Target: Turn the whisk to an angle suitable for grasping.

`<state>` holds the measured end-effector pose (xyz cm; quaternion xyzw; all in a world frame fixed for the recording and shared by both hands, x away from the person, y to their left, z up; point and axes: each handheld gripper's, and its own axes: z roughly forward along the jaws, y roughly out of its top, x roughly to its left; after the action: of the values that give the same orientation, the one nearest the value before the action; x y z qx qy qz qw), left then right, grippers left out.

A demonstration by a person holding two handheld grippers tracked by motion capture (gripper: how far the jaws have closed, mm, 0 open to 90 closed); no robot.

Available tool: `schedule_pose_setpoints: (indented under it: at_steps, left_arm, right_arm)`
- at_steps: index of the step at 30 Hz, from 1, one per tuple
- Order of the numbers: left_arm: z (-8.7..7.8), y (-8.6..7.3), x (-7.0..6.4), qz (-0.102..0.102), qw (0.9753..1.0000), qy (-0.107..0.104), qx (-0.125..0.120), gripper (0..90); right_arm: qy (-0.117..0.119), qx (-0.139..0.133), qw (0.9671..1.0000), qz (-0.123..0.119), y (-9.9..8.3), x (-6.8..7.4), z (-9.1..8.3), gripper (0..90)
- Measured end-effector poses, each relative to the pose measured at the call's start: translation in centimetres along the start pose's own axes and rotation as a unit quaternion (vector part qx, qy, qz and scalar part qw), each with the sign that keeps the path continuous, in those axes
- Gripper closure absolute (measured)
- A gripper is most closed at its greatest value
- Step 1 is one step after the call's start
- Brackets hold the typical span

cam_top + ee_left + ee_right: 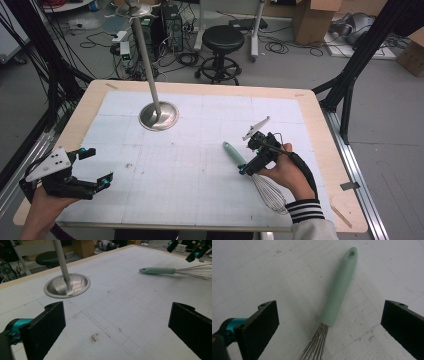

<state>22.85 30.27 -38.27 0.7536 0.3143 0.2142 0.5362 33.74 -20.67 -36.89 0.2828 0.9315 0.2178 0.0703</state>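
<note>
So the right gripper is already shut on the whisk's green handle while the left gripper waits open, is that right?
Not quite: the right gripper is open, its jaws wide on either side of the whisk, as the right gripper view shows. The left gripper does wait open.

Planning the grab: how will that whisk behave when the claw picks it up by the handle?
The whisk probably lifts lightly: thin wires, slim handle. Its rounded, smooth-looking mint handle may roll or slip between the open right claw's flat jaws. The wire loops likely flex if pressed.
</note>
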Motion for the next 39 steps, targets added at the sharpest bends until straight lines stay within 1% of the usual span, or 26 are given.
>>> schedule_pose_setpoints:
  at_steps: [2,4,11,16,19,20,21,25,26,27,29,30,31,33,35,36,38,39]
  left_arm:
    - [0.0,0.0,0.0,0.0,1.0,-0.001,0.0,1.7]
    - [0.1,0.0,-0.1,0.001,1.0,-0.002,0.0,1.7]
    - [0.1,0.0,0.0,-0.001,1.0,-0.002,-0.001,1.7]
    - [0.0,0.0,0.0,-0.001,1.0,-0.001,0.0,1.7]
    - [0.0,0.0,0.0,0.001,1.0,-0.003,0.0,1.7]
    - [0.1,0.0,0.0,-0.001,1.0,-0.003,-0.001,1.7]
    - [0.1,0.0,0.0,-0.001,1.0,-0.003,-0.001,1.7]
    - [0.1,0.0,0.0,0.0,1.0,-0.003,0.0,1.7]
    - [0.1,0.0,0.0,0.0,1.0,-0.004,0.0,1.7]
    - [0.1,0.0,0.0,0.0,1.0,-0.004,0.001,1.7]
    - [0.1,-0.1,0.0,0.0,1.0,-0.003,0.001,1.7]
    - [0.1,-0.1,0.0,0.0,1.0,-0.003,0.001,1.7]
    - [0.1,0.0,0.0,0.0,1.0,-0.003,0.001,1.7]
    - [0.1,0.0,0.0,0.001,1.0,-0.004,0.001,1.7]
    - [0.2,0.0,0.0,0.0,1.0,-0.003,0.001,1.7]
    - [0.2,0.0,0.0,0.0,1.0,-0.004,0.002,1.7]
    - [0.2,0.0,0.0,0.001,1.0,-0.005,0.003,1.7]
    - [0.2,0.0,0.0,0.002,1.0,-0.005,0.003,1.7]
  right_arm:
    - [-0.005,0.012,0.9999,0.003,0.1,0.1,0.4,0.2]
    - [-0.008,0.019,0.9998,0.0,0.2,0.0,0.8,0.2]
    - [-0.003,0.024,0.9997,0.009,0.4,0.0,1.8,0.2]
    - [-0.006,0.029,0.9995,0.015,0.4,-0.1,2.5,0.3]
    - [-0.008,0.038,0.9988,0.029,0.3,-0.3,3.0,0.3]
    - [-0.005,0.042,0.9986,0.032,0.3,-0.4,3.2,0.3]
    - [-0.008,0.046,0.9985,0.03,0.3,-0.4,3.3,0.3]
    - [-0.007,0.063,0.9974,0.035,0.3,-0.3,4.0,0.3]
    - [-0.007,0.065,0.9971,0.038,0.3,-0.3,4.1,1.0]
    - [-0.01,0.065,0.997,0.04,0.3,-0.3,4.2,5.4]
    - [-0.016,0.07,0.9961,0.052,0.3,-0.4,4.5,5.8]
    - [-0.016,0.07,0.9961,0.052,0.3,-0.4,4.5,5.8]
    - [-0.015,0.076,0.9955,0.055,0.3,-0.4,4.6,5.8]
    - [-0.014,0.076,0.9953,0.058,0.3,-0.4,4.7,7.2]
    - [-0.017,0.077,0.9951,0.061,0.4,-0.5,4.7,17.7]
    - [-0.022,0.081,0.9944,0.064,0.4,-0.5,4.8,17.7]
    - [-0.019,0.083,0.9941,0.067,0.3,-0.5,4.9,18.5]
    - [-0.022,0.088,0.9938,0.064,0.3,-0.5,4.9,19.5]
